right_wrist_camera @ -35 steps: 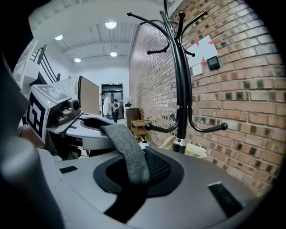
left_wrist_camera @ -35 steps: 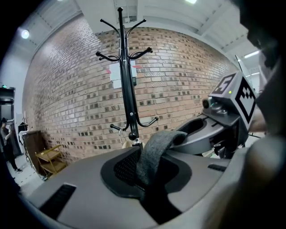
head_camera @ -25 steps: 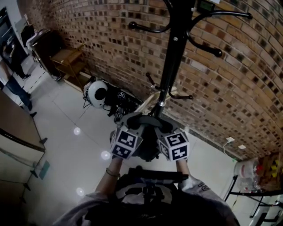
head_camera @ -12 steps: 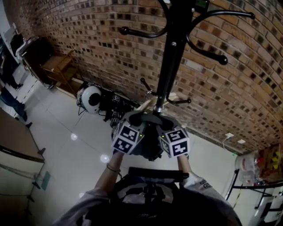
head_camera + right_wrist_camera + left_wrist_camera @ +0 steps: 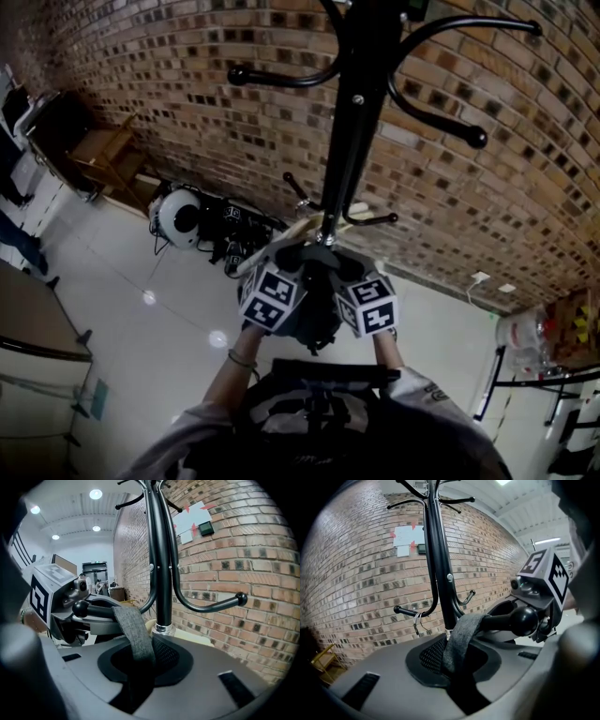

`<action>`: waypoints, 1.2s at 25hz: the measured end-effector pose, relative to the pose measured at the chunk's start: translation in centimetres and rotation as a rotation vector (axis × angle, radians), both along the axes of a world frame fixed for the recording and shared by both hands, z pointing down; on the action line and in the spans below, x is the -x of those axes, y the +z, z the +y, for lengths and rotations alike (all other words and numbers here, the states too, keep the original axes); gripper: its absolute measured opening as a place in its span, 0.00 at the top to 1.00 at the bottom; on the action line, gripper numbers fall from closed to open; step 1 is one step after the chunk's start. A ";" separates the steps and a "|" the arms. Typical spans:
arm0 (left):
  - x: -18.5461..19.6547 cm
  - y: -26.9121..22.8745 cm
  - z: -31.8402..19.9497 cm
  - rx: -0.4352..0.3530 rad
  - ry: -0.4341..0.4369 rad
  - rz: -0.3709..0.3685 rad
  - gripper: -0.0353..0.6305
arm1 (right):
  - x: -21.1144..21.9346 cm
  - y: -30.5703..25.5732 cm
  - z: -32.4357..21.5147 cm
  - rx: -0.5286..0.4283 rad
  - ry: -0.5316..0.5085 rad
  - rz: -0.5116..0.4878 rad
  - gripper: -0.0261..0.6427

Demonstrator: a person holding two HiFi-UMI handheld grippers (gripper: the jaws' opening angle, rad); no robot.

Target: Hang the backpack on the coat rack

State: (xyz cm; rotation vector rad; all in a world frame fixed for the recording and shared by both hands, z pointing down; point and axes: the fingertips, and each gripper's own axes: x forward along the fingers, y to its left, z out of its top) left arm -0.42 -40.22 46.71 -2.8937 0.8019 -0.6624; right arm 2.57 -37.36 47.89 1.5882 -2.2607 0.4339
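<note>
The black coat rack (image 5: 352,122) stands against the brick wall. Close to its pole I hold the grey backpack (image 5: 309,319) up between my two grippers. The left gripper (image 5: 281,272) is on its left side and the right gripper (image 5: 356,281) on its right; the fabric hides both sets of jaws. The backpack's grey top loop (image 5: 461,634) lies over a ball-tipped hook (image 5: 524,620) of the rack. That loop (image 5: 133,634) on the hook (image 5: 79,607) also shows in the right gripper view. The backpack's top (image 5: 393,677) fills the bottom of both gripper views.
A white helmet (image 5: 178,217) and dark gear lie on the floor by the wall. A wooden chair (image 5: 98,155) stands further left, a rack with bottles (image 5: 544,337) at right. A wire hanger (image 5: 419,623) dangles from a lower hook. A table edge (image 5: 28,319) is at left.
Both grippers and the backpack have moved closer to the rack's pole and a little lower. The rack's hooks now loom larger overhead.
</note>
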 end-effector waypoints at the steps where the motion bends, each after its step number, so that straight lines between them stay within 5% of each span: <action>1: -0.1 0.1 0.0 -0.004 0.009 -0.002 0.83 | 0.0 0.0 0.0 -0.004 -0.001 0.002 0.83; 13: 0.1 0.6 0.8 0.008 -0.028 -0.011 0.82 | 0.3 0.2 0.8 -0.006 -0.027 0.091 0.81; 17: 1.3 -0.1 1.5 0.047 -0.077 0.036 0.73 | -0.5 -0.2 1.4 -0.020 -0.006 0.055 0.69; 25: 4.2 -1.1 3.9 0.105 -0.162 0.140 0.72 | -0.8 -1.1 4.3 -0.032 -0.013 -0.072 0.69; 30: 4.3 -0.4 7.3 0.135 -0.189 0.160 0.85 | -0.2 -0.8 7.1 -0.040 -0.039 -0.092 0.71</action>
